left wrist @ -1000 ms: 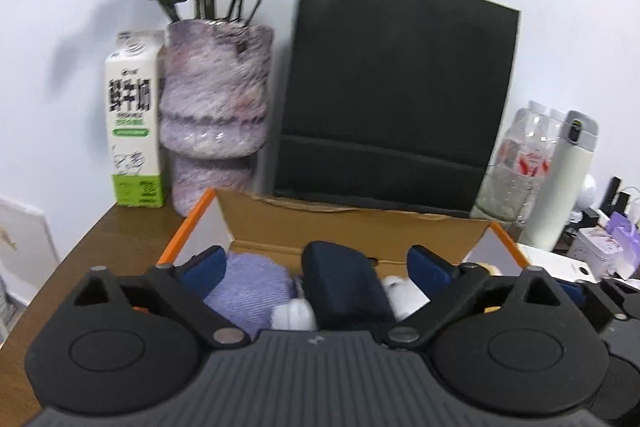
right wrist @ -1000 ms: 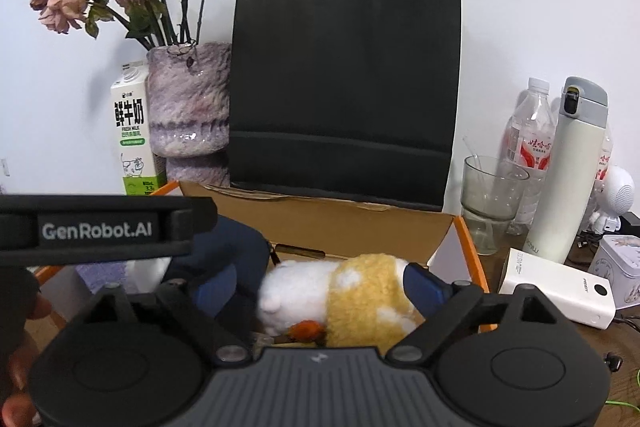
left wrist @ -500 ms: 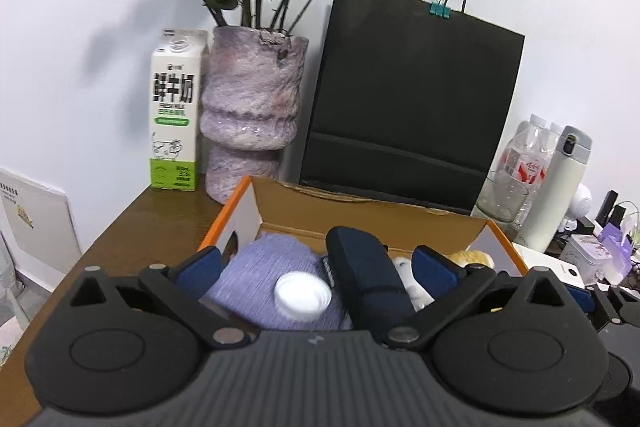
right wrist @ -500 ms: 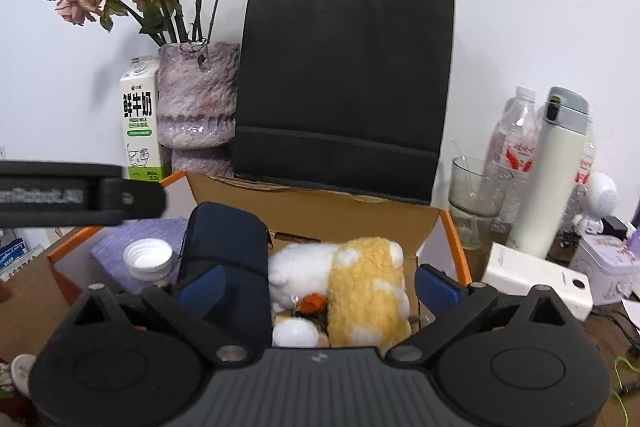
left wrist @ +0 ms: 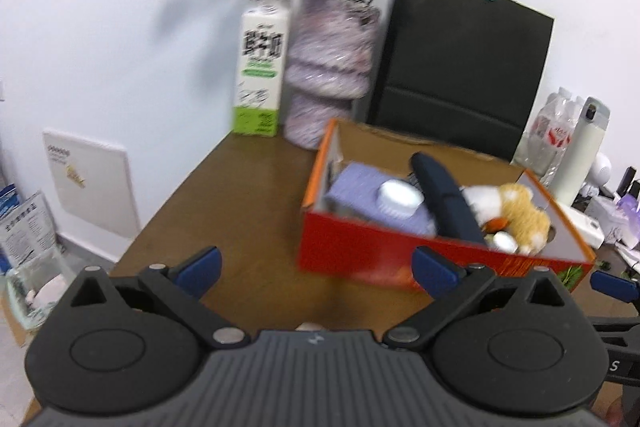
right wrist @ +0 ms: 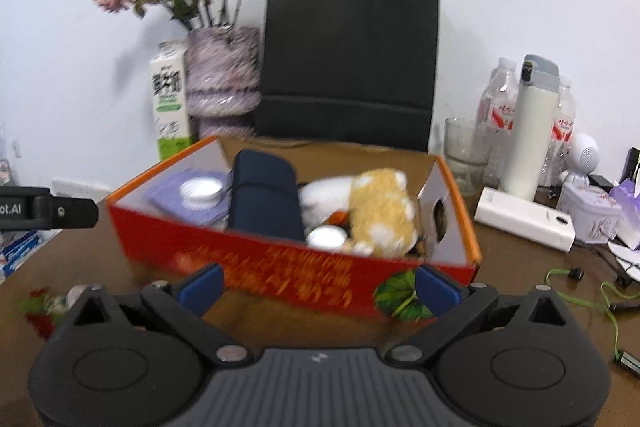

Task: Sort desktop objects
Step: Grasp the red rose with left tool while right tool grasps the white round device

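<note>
An open red and orange cardboard box (right wrist: 280,263) sits on the brown desk (left wrist: 240,211); it also shows in the left wrist view (left wrist: 360,251). Inside lie a purple cloth (right wrist: 176,193) with a white cap (right wrist: 200,190) on it, a dark navy pouch (right wrist: 264,203), a white and yellow plush toy (right wrist: 380,211) and a small white jar (right wrist: 326,237). My left gripper (left wrist: 316,267) is open and empty, in front of and left of the box. My right gripper (right wrist: 318,285) is open and empty, just before the box's front wall.
Behind the box stand a milk carton (left wrist: 260,67), a purple vase (left wrist: 332,67) of dried flowers and a black paper bag (right wrist: 352,59). Right are a glass (right wrist: 464,151), water bottles, a white flask (right wrist: 532,123), a white power bank (right wrist: 524,223) and green cables (right wrist: 600,295).
Both grippers have pulled back and up away from the box; its red front wall is now in view. The left view has swung leftward. The box contents stay put.
</note>
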Motion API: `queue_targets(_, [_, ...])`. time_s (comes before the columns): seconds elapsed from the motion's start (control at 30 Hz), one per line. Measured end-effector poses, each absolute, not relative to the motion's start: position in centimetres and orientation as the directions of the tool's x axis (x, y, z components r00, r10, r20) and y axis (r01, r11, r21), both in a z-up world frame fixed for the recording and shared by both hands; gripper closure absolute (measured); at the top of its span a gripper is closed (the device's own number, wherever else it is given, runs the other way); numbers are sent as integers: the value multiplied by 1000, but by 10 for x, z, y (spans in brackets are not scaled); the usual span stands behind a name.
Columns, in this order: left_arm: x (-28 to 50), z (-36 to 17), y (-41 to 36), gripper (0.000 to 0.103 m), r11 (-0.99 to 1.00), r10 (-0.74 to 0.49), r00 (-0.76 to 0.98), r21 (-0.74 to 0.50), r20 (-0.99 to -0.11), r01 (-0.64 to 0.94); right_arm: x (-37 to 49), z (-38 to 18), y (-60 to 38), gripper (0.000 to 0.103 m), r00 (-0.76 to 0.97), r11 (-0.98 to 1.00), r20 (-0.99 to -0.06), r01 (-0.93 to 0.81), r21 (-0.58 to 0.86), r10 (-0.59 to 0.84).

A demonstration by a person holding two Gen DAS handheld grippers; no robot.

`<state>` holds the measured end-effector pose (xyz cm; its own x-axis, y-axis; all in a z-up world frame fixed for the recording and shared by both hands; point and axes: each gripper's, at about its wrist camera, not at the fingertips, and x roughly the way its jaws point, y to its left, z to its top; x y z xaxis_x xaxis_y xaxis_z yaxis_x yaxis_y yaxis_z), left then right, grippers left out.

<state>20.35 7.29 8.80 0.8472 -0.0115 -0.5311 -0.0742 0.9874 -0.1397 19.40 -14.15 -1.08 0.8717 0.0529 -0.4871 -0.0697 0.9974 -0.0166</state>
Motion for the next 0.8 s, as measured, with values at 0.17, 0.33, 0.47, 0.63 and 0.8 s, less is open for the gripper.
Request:
queue_targets(0.17, [180, 76, 94, 0, 989, 10, 833, -116, -553, -88, 178, -18, -119, 1, 859, 993, -505, -113, -31, 82])
queue_targets(0.33, [166, 63, 106, 0, 994, -6, 820, -95, -573, -59, 168, -23, -103, 1, 850, 991, -519, -128, -42, 88])
queue_targets(0.47, [168, 48, 107, 2, 994, -63, 788, -106, -612, -3, 163, -28, -98, 1, 844, 992, -530, -123, -41, 83])
queue_targets(0.63, [176, 39, 98, 4, 996, -80, 775, -75, -627, 42, 161, -31, -94, 1, 841, 991, -534, -127, -45, 84])
queue_targets(0.8, [182, 34, 89, 13, 999, -32, 781, 7, -623, 47, 164, -33, -99, 1, 836, 993, -543, -117, -35, 79])
